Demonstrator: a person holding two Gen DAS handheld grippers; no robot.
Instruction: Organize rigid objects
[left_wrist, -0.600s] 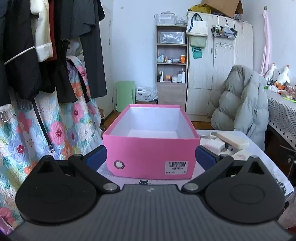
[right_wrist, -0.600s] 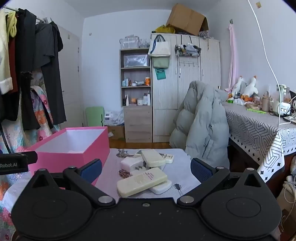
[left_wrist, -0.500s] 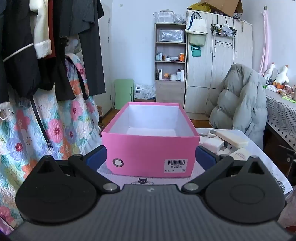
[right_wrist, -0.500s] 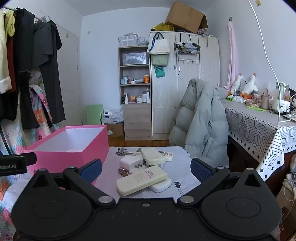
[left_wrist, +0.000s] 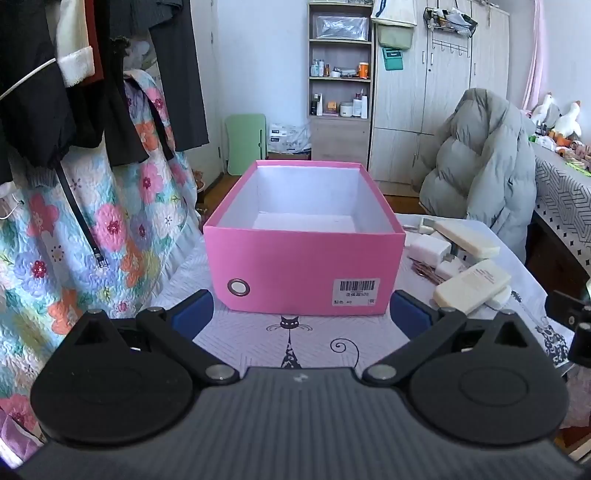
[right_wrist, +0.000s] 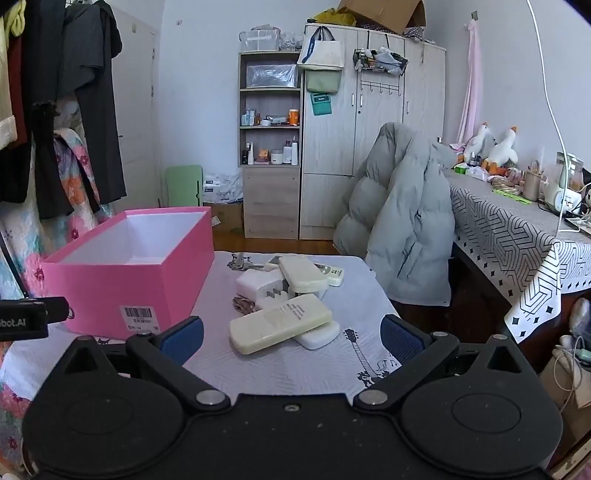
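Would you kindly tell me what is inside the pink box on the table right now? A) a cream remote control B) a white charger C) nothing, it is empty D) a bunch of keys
C: the pink box shows only its bare white walls and floor, while the cream remote control, white charger and keys all lie on the table beside it.

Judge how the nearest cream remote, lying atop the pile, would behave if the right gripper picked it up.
The cream remote looks like hard plastic, so probably stiff and light. Its smooth shell may slip. It rests tilted on a white remote, so a nudge could slide it off.
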